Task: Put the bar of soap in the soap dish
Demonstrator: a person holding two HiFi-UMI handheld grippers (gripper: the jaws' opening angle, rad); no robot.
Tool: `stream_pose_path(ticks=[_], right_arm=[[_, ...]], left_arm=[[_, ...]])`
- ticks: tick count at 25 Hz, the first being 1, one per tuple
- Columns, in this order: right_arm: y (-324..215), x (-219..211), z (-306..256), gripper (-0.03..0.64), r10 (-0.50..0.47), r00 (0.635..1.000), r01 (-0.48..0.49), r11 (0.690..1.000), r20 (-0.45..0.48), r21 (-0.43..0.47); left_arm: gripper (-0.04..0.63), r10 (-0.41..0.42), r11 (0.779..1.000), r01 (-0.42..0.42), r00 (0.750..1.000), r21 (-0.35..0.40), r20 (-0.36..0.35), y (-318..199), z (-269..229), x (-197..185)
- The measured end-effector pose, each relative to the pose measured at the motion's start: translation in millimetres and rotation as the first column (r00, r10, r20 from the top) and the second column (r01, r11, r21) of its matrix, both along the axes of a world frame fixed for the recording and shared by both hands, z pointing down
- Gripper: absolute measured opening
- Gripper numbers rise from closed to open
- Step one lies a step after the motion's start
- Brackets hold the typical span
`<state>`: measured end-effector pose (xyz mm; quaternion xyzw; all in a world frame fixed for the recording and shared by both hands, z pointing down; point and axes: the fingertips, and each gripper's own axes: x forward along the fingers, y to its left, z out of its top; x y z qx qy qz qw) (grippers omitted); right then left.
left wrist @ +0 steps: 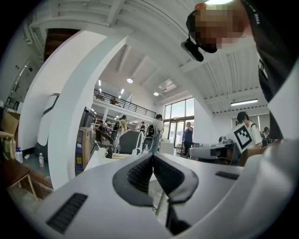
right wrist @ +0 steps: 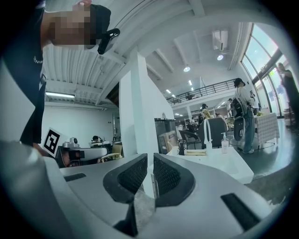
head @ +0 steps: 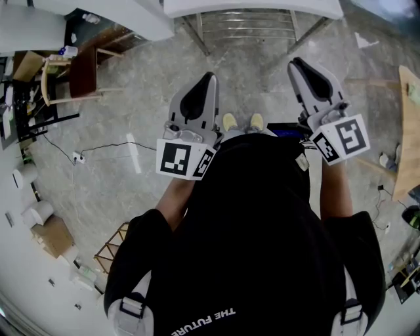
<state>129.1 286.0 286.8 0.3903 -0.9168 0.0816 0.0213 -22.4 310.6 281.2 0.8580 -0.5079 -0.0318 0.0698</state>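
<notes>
I see no bar of soap and no soap dish that I can make out in any view. My left gripper [head: 209,77] [left wrist: 153,156] is held level in front of the person, its ribbed pads [left wrist: 140,173] meeting at the tips with nothing between them. My right gripper [head: 296,63] [right wrist: 150,158] is level beside it, its pads [right wrist: 164,175] close together and empty. Ahead in the right gripper view stands a white sink counter [right wrist: 233,165] with a tap [right wrist: 207,133], a pump bottle [right wrist: 224,144] and a flat pale thing [right wrist: 195,151] that I cannot identify.
The white counter's edge [head: 252,8] on a metal frame [head: 246,29] lies just ahead of the person's feet [head: 241,122]. A wooden chair [head: 69,73] stands at the left and a wooden tabletop [head: 408,134] at the right. A white pillar [right wrist: 135,107] and several distant people are beyond.
</notes>
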Motion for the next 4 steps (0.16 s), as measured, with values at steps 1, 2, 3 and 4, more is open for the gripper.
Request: stream_pose_path(ticks=[1,2,3,4], right_arm=[[0.0,-0.8,-0.1,0.051,-0.002,1.0,0.002,1.0,0.001,-0.001],[0.1,-1.5,-0.4,0.051,-0.004,1.0,0.004,1.0,0.003,-0.001],[0.1,-2.3,-0.7,0.051,-0.006,1.0,0.006,1.0,0.004,-0.002],[0.1,-3.0,-1.1,0.051,-0.007,1.0,0.007,1.0,0.005,-0.002]], left_arm=[[0.005,-0.001,1.0,0.001,1.0,-0.002,0.0,0.2,0.4,-0.5],[0.005,-0.001,1.0,0.001,1.0,-0.003,0.0,0.4,0.6,-0.9],[0.005,-0.001,1.0,0.001,1.0,-0.003,0.001,0.6,0.6,-1.2],[0.005,-0.001,1.0,0.001,1.0,-0.004,0.001,0.7,0.6,-1.5]])
